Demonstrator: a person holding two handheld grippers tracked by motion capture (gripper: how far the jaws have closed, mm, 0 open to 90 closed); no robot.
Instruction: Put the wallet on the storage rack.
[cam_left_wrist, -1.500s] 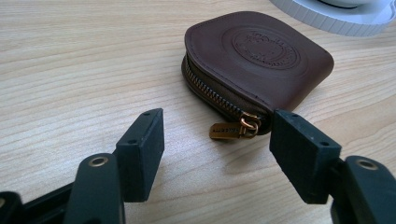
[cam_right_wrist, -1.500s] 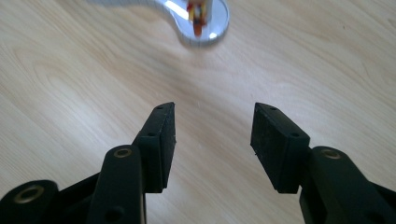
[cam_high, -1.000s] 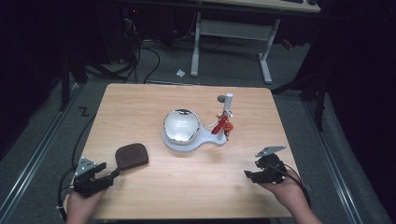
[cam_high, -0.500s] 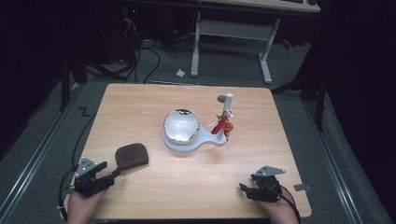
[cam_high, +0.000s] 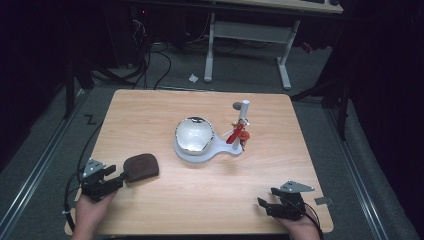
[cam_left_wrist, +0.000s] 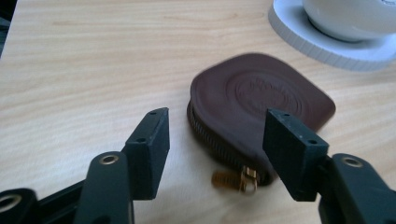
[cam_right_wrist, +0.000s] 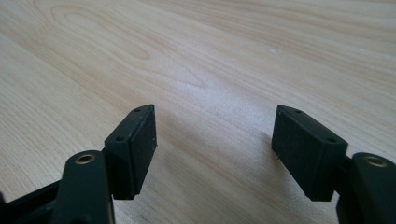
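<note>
The brown leather coin pouch (cam_high: 141, 166) lies flat in the lower left of the high view on the pale wood-grain table (cam_high: 165, 107). It is rounded, embossed with a circular stamp, with a dark zipper along its edge and a brass pull (cam_left_wrist: 236, 179) at its near end. The left gripper (cam_high: 114, 179) sits just before it; its jaws have just been closing but stand apart, the pouch's zipper end between them and untouched by the pads. At centre stands a shiny round bowl (cam_high: 194, 134) on a white base (cam_high: 220, 153), with a red piece (cam_high: 236, 135) beside a white post (cam_high: 244, 109). At lower right, the right gripper (cam_high: 267, 202) has just been opening, with bare wood between its jaws.
</note>
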